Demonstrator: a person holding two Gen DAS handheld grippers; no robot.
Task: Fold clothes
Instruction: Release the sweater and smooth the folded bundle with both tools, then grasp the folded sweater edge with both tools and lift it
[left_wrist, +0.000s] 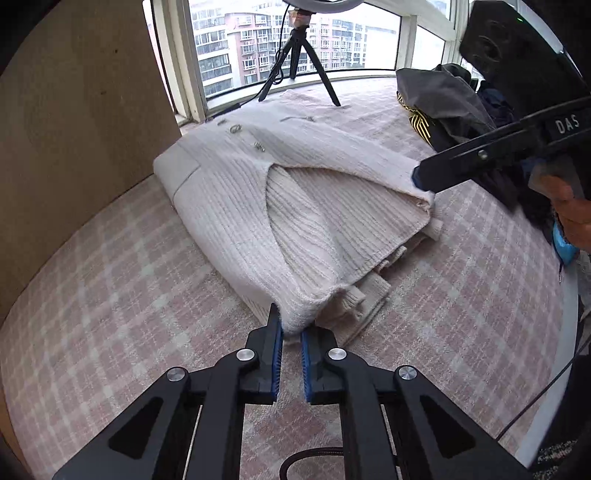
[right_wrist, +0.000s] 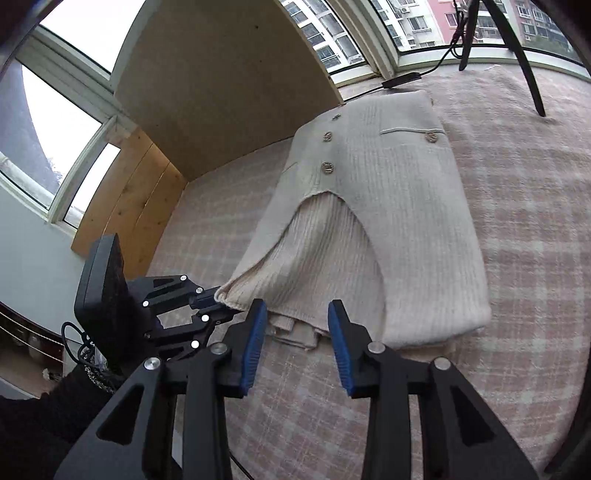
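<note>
A cream ribbed knit cardigan (left_wrist: 240, 206) with metal buttons lies folded on the pink checked bedcover (left_wrist: 110, 295). My left gripper (left_wrist: 291, 321) is shut on the cardigan's near bottom corner, with fabric pinched between its blue pads. In the right wrist view the left gripper (right_wrist: 212, 301) holds that same corner at the cardigan's (right_wrist: 406, 221) left edge. My right gripper (right_wrist: 297, 312) stands open just in front of the hem, its pads apart and not pressing on the fabric. In the left wrist view the right gripper (left_wrist: 419, 177) has its tip beside the cardigan's right edge.
A black tripod (left_wrist: 295, 55) with a cable stands at the window behind the cardigan. A heap of dark clothes (left_wrist: 450, 107) lies at the back right. A wooden board (left_wrist: 74, 129) walls off the left side. A hand (left_wrist: 572, 218) holds the right gripper.
</note>
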